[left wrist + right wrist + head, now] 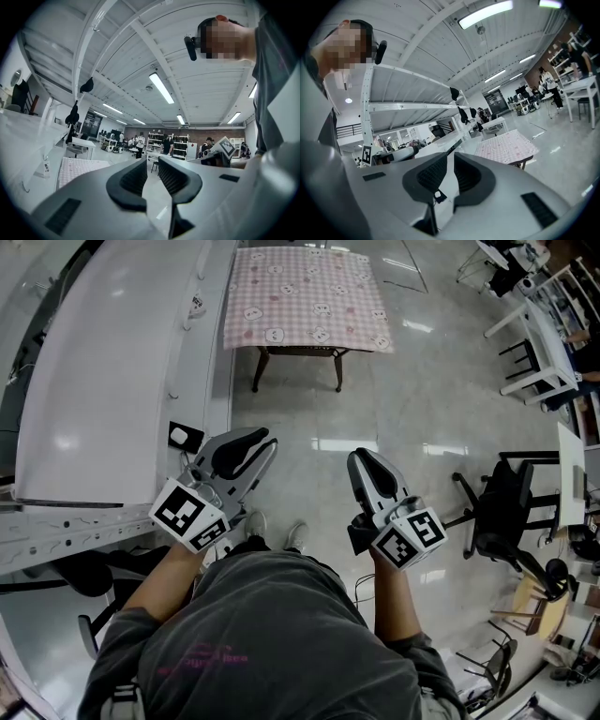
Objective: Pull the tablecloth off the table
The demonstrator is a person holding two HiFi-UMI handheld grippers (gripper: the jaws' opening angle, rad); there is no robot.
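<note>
Glossy pale floor [412,427], long white counter [112,381] left, black chair [506,512] right.

We are looking steeply down from the head, with the left gripper [265,440] and right gripper [362,458] sitting close below us and the tablecloth [307,296] lying well ahead, near the top edge. Each gripper camera is riding just behind its own jaws and tilting upward (the ceiling [140,56] is filling most of both views). All three views are sharing the tablecloth: the left gripper view is catching it at lower left, the right gripper view at mid-right.
</note>
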